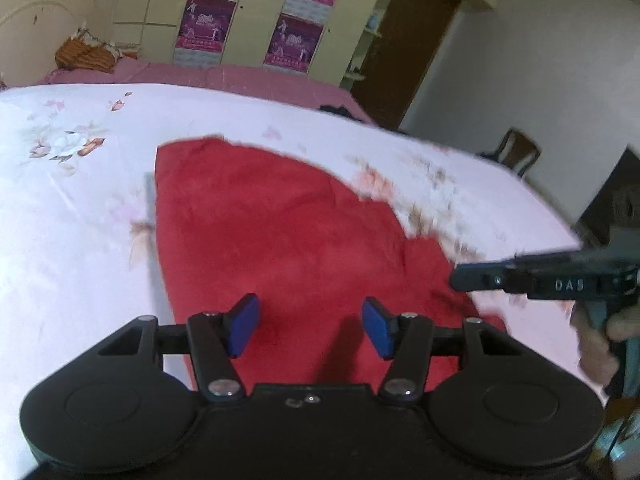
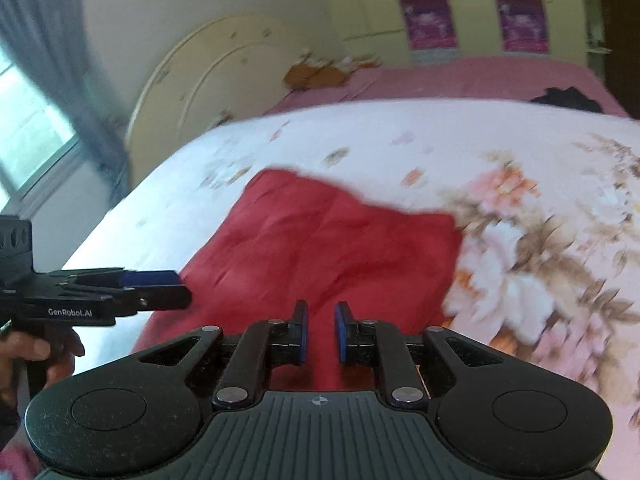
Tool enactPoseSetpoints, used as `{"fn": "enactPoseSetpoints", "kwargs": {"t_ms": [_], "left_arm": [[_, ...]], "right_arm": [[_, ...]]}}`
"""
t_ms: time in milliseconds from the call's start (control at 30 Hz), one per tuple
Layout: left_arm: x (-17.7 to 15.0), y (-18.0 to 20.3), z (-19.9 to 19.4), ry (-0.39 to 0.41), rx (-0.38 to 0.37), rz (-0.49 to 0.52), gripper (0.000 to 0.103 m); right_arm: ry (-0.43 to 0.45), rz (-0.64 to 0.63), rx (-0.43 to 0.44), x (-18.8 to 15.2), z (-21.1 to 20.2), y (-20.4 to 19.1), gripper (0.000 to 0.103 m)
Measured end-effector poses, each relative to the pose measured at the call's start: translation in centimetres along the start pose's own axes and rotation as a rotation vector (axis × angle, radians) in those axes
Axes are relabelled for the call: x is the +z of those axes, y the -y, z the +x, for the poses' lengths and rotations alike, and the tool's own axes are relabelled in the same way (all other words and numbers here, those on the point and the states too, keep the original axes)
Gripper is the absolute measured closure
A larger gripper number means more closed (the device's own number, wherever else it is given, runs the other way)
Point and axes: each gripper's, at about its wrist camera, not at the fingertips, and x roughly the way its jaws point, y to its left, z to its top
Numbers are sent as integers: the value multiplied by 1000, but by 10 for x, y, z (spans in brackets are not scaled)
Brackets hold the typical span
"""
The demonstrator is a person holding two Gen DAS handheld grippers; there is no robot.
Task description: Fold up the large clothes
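Note:
A red garment (image 1: 280, 232) (image 2: 340, 240) lies flat in a folded, roughly rectangular shape on a white floral bedspread (image 1: 80, 220) (image 2: 520, 160). My left gripper (image 1: 310, 308) hovers over the garment's near edge, its blue pads well apart with nothing between them. In the right wrist view the left gripper (image 2: 176, 284) reaches in from the left, level with the garment's left edge. My right gripper (image 2: 321, 320) is above the near edge too, with a narrow empty gap between its pads. The left wrist view shows the right gripper (image 1: 460, 280) beside the garment's right side.
A pink sheet (image 1: 240, 76) covers the far side of the bed, with an orange bundle (image 1: 88, 54) and a dark item (image 2: 568, 98) on it. A cream headboard (image 2: 208, 72), a wardrobe with posters (image 1: 256, 12) and a chair (image 1: 516, 152) surround the bed.

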Motion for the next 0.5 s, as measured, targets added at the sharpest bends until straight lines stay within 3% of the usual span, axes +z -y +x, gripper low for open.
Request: {"fn": "enactPoseSetpoints", "kwargs": {"t_ms": [133, 300, 367, 500], "left_arm": [[-16, 7, 15, 2, 31, 31, 48], [-21, 7, 25, -9, 47, 50, 48], [-18, 8, 16, -20, 50, 30, 49], [-24, 18, -27, 37, 13, -11, 48]], "right_arm": [[-80, -76, -159, -22, 36, -1, 88], [-88, -15, -147, -23, 43, 6, 88], [-71, 0, -139, -21, 30, 3, 88], [17, -21, -48, -25, -21, -16, 88]]}}
